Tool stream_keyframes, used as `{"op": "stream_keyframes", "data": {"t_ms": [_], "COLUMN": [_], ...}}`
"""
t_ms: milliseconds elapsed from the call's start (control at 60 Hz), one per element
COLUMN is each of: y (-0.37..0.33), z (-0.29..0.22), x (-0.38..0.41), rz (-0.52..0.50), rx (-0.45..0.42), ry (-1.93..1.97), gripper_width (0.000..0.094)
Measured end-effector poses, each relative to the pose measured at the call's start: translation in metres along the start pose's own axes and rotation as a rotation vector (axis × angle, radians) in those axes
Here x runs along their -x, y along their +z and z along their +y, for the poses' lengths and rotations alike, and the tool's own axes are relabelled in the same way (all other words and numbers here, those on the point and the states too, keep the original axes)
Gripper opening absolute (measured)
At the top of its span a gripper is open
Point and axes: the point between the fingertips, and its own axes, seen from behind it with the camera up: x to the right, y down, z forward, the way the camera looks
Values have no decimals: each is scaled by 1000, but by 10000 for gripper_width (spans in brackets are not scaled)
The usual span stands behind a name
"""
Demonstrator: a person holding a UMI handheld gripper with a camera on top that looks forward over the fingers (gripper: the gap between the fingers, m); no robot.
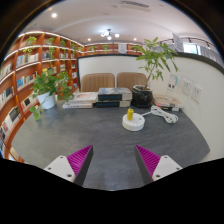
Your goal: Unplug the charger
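Note:
A round white power socket with a yellow charger plugged into its top (131, 119) sits on the grey table (100, 135), well beyond my fingers and a little right of them. A white cable (163, 116) trails from it to the right. My gripper (112, 160) is open and empty, its magenta pads (80, 159) spread wide over bare table.
A potted plant in a white pot (46, 100) stands at the far left of the table. A taller plant in a dark pot (143, 96) and stacked books (100, 98) sit at the back. Bookshelves (25, 70) line the left wall. Two brown chairs (112, 80) stand behind.

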Motion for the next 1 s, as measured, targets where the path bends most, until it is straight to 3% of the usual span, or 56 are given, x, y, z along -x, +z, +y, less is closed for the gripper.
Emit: {"op": "stream_keyframes", "data": {"t_ms": [267, 383, 433, 483, 500, 533, 733, 833, 983, 1000], "y": [136, 183, 199, 209, 211, 213, 214, 211, 153, 132], "z": [-56, -79, -78, -70, -76, -81, -81, -91, -270, -267], "x": [-73, -74, -71, -70, -72, -75, -72, -70, -112, -103], "rz": [35, 2, -18, -26, -18, -7, 30, -10, -23, -7], "rx": [-16, -41, -23, 23, 1, -24, -34, 4, -302, -323], "ry": [-2, 5, 10, 5, -7, -34, -71, -19, 34, 36], "gripper_width": [782, 696, 604, 427, 358, 111, 40, 30, 35, 36]}}
